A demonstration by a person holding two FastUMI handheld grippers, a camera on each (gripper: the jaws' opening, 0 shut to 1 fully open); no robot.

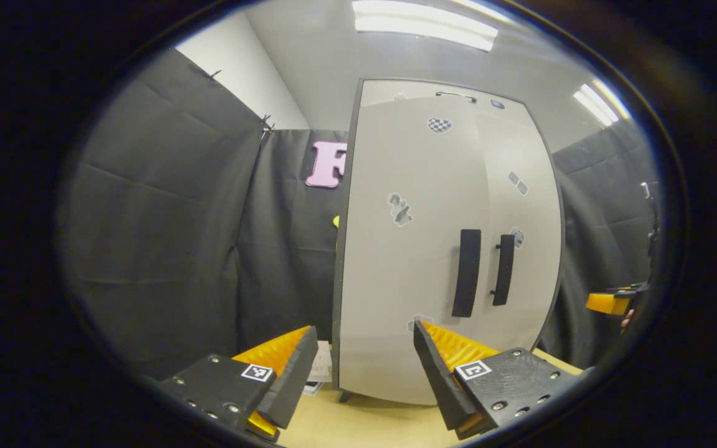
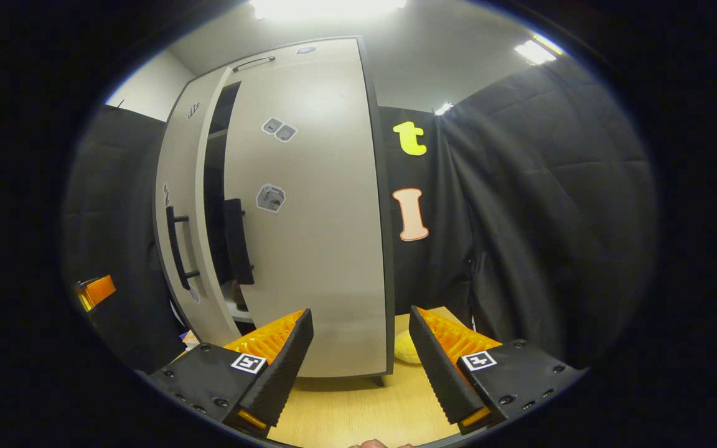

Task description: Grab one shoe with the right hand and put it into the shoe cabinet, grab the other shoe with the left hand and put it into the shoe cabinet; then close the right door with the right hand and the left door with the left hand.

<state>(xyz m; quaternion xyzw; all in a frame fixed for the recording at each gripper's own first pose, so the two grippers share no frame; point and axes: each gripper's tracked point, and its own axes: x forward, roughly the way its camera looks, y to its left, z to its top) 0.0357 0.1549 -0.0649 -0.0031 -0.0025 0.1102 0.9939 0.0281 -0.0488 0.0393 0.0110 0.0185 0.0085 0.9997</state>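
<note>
A black-draped booth surrounds a wooden table [image 2: 358,410] where the grey shoe cabinet [image 1: 445,249] stands. Its right door [image 2: 309,218] looks shut, its left door [image 2: 178,236] slightly ajar. Left gripper [image 1: 365,367] and right gripper [image 2: 361,354] hover before it, spread wide and empty.
</note>
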